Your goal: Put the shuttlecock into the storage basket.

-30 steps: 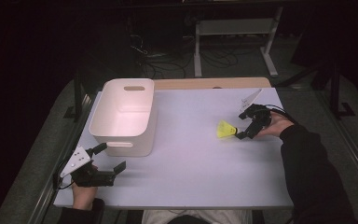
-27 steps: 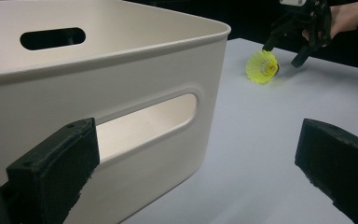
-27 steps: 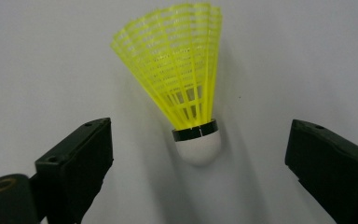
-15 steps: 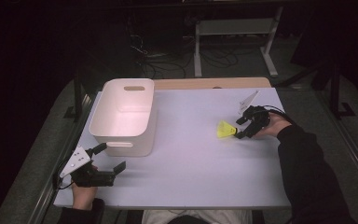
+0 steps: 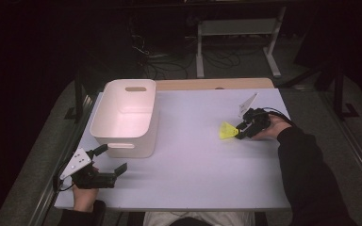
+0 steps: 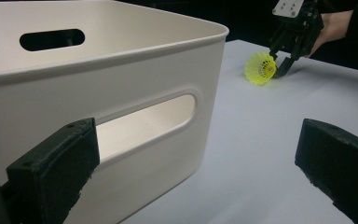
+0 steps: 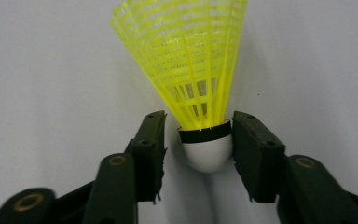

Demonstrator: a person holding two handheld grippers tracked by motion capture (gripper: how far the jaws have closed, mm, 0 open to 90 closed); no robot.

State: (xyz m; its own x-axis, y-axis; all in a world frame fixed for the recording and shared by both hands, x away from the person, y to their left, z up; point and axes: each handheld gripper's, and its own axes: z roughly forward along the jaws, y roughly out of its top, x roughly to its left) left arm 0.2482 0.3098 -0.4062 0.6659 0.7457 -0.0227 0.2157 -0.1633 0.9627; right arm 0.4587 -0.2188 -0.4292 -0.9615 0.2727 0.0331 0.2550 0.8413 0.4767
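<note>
One white bin (image 5: 125,117), one yellow shuttlecock (image 5: 227,131) and two tools are on the pale tabletop (image 5: 193,169). Left of and nearer than the bin, the left tool (image 5: 111,160) sits with jaws spread wide, holding nothing, by the tabletop's near-left corner. Well right of the bin across bare surface, the shuttlecock, a yellow mesh skirt on a white black-banded cork, lies with the right tool (image 7: 198,144) bracketing the cork; whether both jaws touch it, I cannot tell.

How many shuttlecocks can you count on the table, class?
1. The yellow shuttlecock lies on the white table at its right side, its cork between the jaws of the right gripper. The storage bin looks empty.
</note>
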